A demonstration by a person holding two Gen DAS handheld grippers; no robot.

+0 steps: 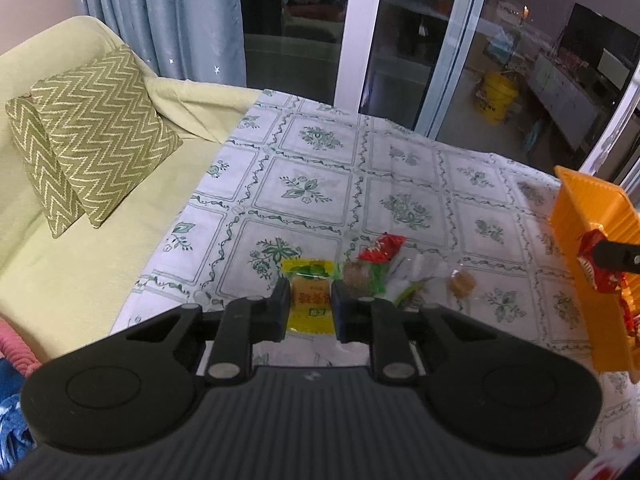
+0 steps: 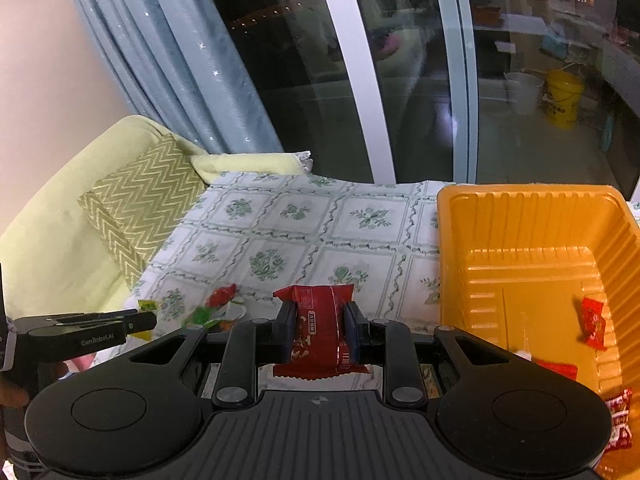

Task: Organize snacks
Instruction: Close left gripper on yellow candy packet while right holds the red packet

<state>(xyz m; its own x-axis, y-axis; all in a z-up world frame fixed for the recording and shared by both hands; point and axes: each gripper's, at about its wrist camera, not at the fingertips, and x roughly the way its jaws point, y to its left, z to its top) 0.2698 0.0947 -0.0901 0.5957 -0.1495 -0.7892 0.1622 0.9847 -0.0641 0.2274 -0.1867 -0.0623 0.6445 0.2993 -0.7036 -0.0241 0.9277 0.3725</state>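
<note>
- The left gripper (image 1: 311, 300) was clamped on a yellow snack packet (image 1: 311, 295); its jaws pressed both side edges, and the packet sat upright between them, just above the floral tablecloth (image 1: 304, 188)
- Just beyond it lay a small heap of loose snacks on the cloth; a red wrapped candy (image 1: 381, 248) at the top, a green-and-clear wrapper (image 1: 366, 278) beneath it, and a small brown candy (image 1: 462, 282) off to the right, a little apart
- The right gripper (image 2: 318, 326) was closed on a red snack packet (image 2: 320, 334); the pads squeezed its middle, with both ends sticking out past the fingers
- The orange tray (image 2: 516, 216) stood just to the right of that packet; inside it lay a red candy (image 2: 593, 322) near the far right wall, with other red wrappers nearer the camera, partly hidden by the gripper body
- A zigzag cushion (image 1: 92, 140) leaned on the pale green sofa (image 1: 60, 272) at the left, beside the cloth; a grey-blue curtain (image 1: 168, 16) hung behind it
</note>
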